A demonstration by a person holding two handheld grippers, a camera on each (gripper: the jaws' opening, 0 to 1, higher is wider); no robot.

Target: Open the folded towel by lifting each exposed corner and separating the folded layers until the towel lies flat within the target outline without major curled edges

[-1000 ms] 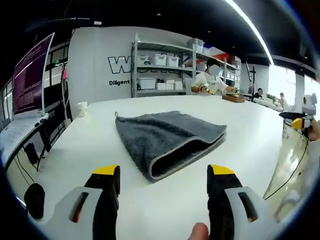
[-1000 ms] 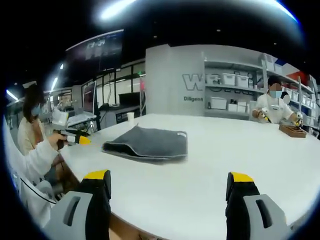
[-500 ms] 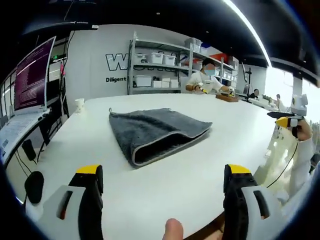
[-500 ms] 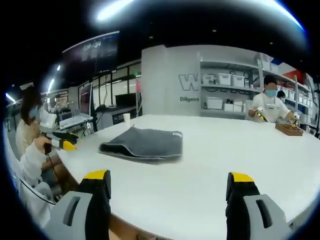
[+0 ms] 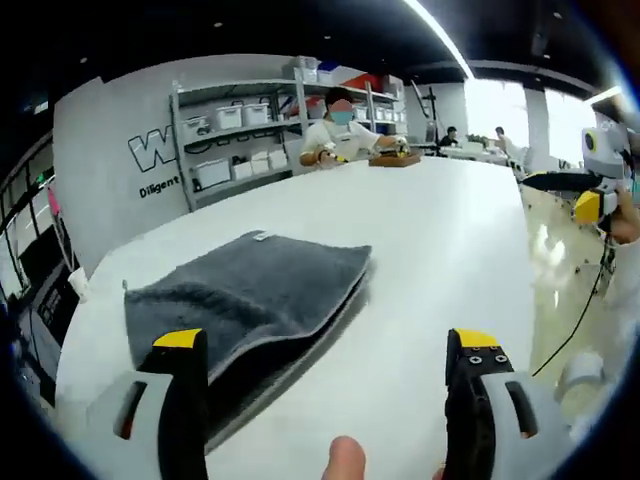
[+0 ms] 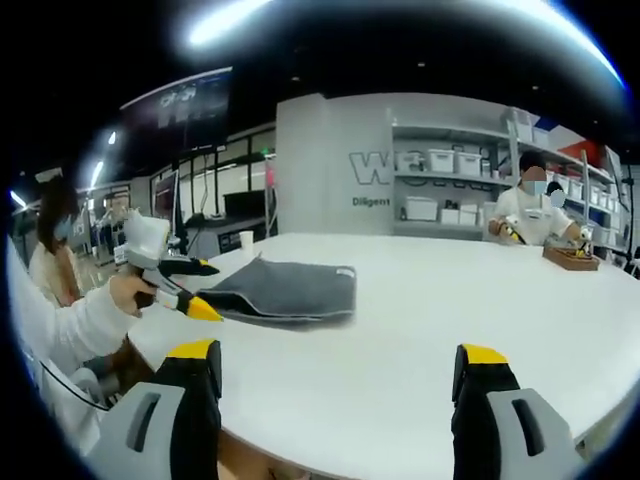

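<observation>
Left gripper (image 5: 325, 350) jaws spread wide, released, right at the folded grey towel (image 5: 245, 295) on the white table (image 5: 450, 240); its near edge sits hidden behind the left jaw. Right gripper (image 6: 340, 365) released too, well back. Shelving (image 5: 250, 140) far off.

Dark grey towel (image 5: 245, 295) with paler grey edging on white tabletop (image 5: 440, 240); grey-bodied left gripper (image 5: 325, 365) and right gripper (image 6: 335, 375), black jaws yellow-tipped.

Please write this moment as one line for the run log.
towel: folded on table | left claw: open, at towel edge | right claw: open, away from towel | unfolding: not started
</observation>
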